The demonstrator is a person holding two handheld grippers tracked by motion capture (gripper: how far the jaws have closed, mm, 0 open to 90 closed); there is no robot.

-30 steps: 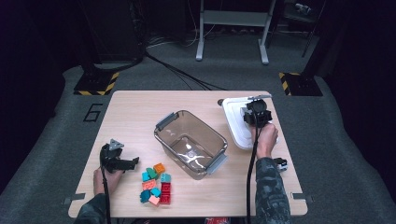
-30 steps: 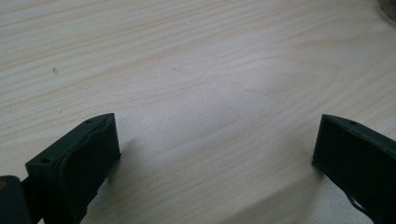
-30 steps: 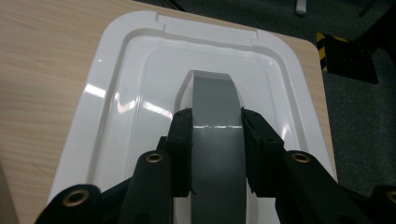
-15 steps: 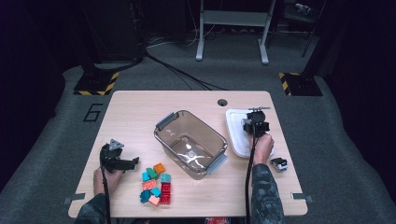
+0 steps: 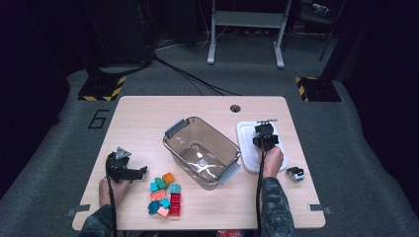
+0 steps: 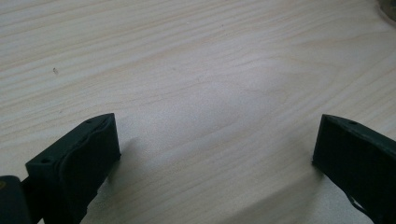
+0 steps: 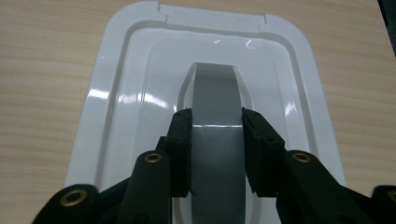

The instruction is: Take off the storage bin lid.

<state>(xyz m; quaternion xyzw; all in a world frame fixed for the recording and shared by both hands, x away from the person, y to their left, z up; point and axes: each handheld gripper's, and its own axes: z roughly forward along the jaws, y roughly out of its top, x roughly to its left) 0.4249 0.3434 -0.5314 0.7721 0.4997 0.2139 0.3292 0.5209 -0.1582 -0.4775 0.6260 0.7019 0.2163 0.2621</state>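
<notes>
Right gripper (image 7: 216,128) is clamped on the grey handle (image 7: 215,100) of the white lid (image 5: 247,143); left gripper (image 5: 129,172) rests wide open near the toy bricks (image 5: 165,195).

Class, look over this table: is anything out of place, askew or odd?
Mildly: the clear plastic bin sits askew to the table's edges, its white lid with grey handle off beside it, gripped by the right tongs. Nothing spilled or damaged.

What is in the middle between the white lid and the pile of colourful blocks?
The clear plastic box sits on the table between the white lid and the colourful blocks, as the high view shows.
</notes>
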